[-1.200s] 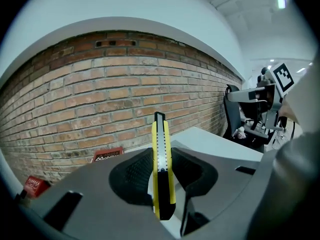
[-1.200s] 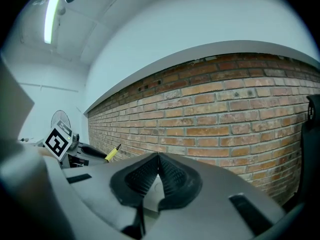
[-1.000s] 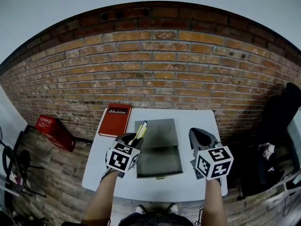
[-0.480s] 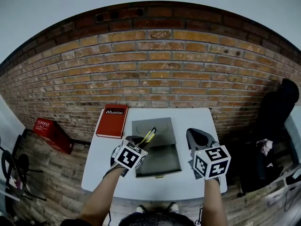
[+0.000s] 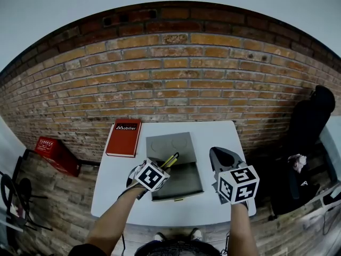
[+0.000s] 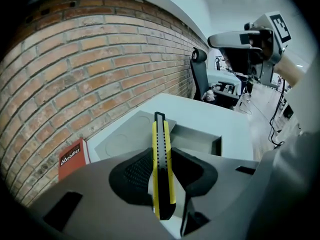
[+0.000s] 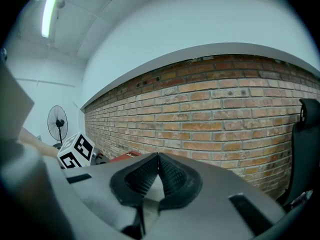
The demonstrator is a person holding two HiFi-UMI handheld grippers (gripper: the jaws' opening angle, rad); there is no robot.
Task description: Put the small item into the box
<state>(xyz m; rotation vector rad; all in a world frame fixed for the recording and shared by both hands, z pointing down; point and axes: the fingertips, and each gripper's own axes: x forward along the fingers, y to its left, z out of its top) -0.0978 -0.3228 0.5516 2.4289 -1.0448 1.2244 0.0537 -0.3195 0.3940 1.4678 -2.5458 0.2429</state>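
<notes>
My left gripper (image 5: 161,167) (image 6: 162,174) is shut on a yellow and black utility knife (image 5: 170,160) (image 6: 161,144). The knife points up and to the right, its tip over the left side of the open grey box (image 5: 181,192) (image 6: 202,135). The box's flat grey lid (image 5: 169,144) (image 6: 120,136) lies just behind it. My right gripper (image 5: 220,155) (image 7: 158,160) hangs to the right of the box, above the white table (image 5: 218,135); its jaws are shut with nothing between them. It also shows high in the left gripper view, as the right gripper (image 6: 240,39).
A red book (image 5: 123,137) (image 6: 71,157) lies on the table's back left corner. A brick wall (image 5: 176,73) runs close behind the table. A red crate (image 5: 53,148) sits on the floor at left, and a black chair (image 5: 311,119) stands at right.
My left gripper has swung rightward with the knife, so the knife now leans more to the right over the box. The right gripper has hardly moved.
</notes>
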